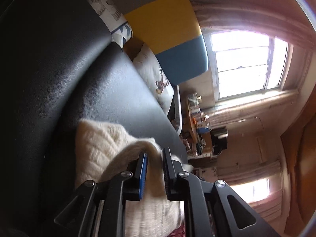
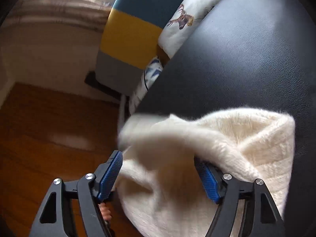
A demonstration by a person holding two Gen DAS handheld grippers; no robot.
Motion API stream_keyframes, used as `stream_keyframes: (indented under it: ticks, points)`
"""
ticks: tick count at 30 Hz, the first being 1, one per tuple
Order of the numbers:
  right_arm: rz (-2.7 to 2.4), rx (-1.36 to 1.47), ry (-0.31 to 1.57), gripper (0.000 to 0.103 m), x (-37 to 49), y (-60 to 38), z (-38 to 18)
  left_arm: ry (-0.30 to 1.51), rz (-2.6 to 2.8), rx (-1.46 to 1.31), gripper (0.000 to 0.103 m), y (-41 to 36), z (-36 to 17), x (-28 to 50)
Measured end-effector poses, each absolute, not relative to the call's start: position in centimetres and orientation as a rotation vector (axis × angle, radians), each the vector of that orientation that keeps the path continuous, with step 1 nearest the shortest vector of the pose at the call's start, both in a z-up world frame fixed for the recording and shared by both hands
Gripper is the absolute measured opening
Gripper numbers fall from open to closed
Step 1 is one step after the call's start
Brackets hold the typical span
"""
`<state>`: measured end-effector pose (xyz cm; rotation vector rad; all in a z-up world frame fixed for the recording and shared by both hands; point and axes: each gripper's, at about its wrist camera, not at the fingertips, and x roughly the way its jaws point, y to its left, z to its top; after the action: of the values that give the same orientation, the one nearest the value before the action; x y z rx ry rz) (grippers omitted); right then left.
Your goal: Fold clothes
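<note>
A cream fuzzy knit sweater [image 1: 98, 148] lies bunched on a black leather surface [image 1: 98, 83]. In the left wrist view a raised fold of it runs between the fingers of my left gripper [image 1: 154, 152]. The jaws stand narrow and pinch that fold. In the right wrist view the same sweater [image 2: 256, 138] sits at the edge of the black surface [image 2: 246, 59], one blurred flap draped forward. My right gripper [image 2: 158, 157] is open wide, its blue pads [image 2: 110, 175] on either side of the flap, not pressing it.
A deer-print cushion [image 2: 183, 19] and a triangle-patterned pillow [image 1: 121, 31] lean at the far end against a grey, yellow and teal panel [image 1: 164, 25]. Wooden floor [image 2: 49, 128] lies beside the surface's edge. A bright window [image 1: 246, 63] and a cluttered desk [image 1: 197, 122] stand beyond.
</note>
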<state>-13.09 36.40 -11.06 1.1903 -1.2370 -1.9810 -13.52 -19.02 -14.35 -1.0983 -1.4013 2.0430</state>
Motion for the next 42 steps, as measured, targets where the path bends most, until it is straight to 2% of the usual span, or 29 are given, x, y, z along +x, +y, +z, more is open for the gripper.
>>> stream_keyframes:
  ticks: [4,6,7,10,14,15,19,20,21,22,23,25,28,30,33,35,38,42]
  points:
    - [-2.0,1.167,-1.313,0.077,-12.9,37.5,-11.0,-1.371,2.17,-1.085,0.016,-20.8,-13.9,-12.9]
    - [-2.088,1.174,-1.185,0.077,-12.1,36.8,-10.0,-1.293,2.278,-1.103,0.017,-21.6,-13.6,-12.4]
    - [-2.132,1.176,-1.117,0.077,-11.7,36.5,-9.5,-1.199,2.342,-1.138,0.017,-21.4,-13.5,-12.2]
    - [-2.364,1.2,-0.704,0.08,-11.0,33.8,-7.6,-0.972,2.388,-1.209,0.017,-19.9,-13.8,-12.0]
    - [-2.553,1.224,-0.28,0.08,-10.9,31.8,-7.0,-0.842,2.348,-1.24,0.018,-17.9,-13.9,-12.4]
    - [-2.58,1.241,-0.245,0.08,-11.3,32.1,-7.3,-0.816,2.341,-1.246,0.021,-17.4,-13.9,-12.6]
    - [-2.558,1.374,-0.287,0.078,-14.5,34.1,-9.8,-0.716,2.312,-1.272,0.022,-15.7,-13.9,-13.3]
    - [-2.547,1.387,-0.285,0.069,-15.1,33.9,-10.1,-0.69,2.305,-1.279,0.022,-15.3,-13.9,-13.5]
    - [-2.538,1.401,-0.28,0.046,-15.7,33.7,-10.5,-0.666,2.297,-1.285,0.019,-14.8,-13.9,-13.6]
    - [-2.54,1.426,-0.225,0.03,-15.6,33.5,-10.8,-0.625,2.3,-1.29,0.015,-14.3,-13.8,-13.6]
    - [-2.542,1.45,-0.17,0.01,-15.6,33.2,-11.2,-0.574,2.317,-1.289,0.001,-13.8,-13.7,-13.4]
    - [-2.545,1.453,-0.055,0.01,-15.4,32.2,-11.4,-0.567,2.343,-1.261,0.0,-13.7,-13.2,-12.6]
    - [-2.632,1.361,0.064,0.008,-14.2,31.9,-9.1,-0.652,2.419,-1.208,0.0,-15.3,-12.6,-11.8]
    - [-2.738,1.296,0.022,0.008,-13.7,33.5,-7.5,-0.695,2.46,-1.259,0.0,-16.5,-13.5,-12.5]
    - [-2.74,1.419,0.015,0.008,-15.1,34.6,-9.3,-0.66,2.498,-1.375,0.0,-16.7,-14.9,-13.2]
    - [-2.714,1.499,0.016,0.008,-15.7,34.7,-11.2,-0.699,2.5,-1.371,0.0,-17.0,-15.1,-12.7]
    - [-2.724,1.461,-0.079,0.011,-15.5,35.1,-11.2,-0.82,2.44,-1.212,0.018,-17.8,-13.9,-11.2]
    - [-2.813,1.33,-0.155,0.018,-14.5,35.8,-8.2,-0.793,2.394,-1.171,0.024,-17.9,-13.0,-11.2]
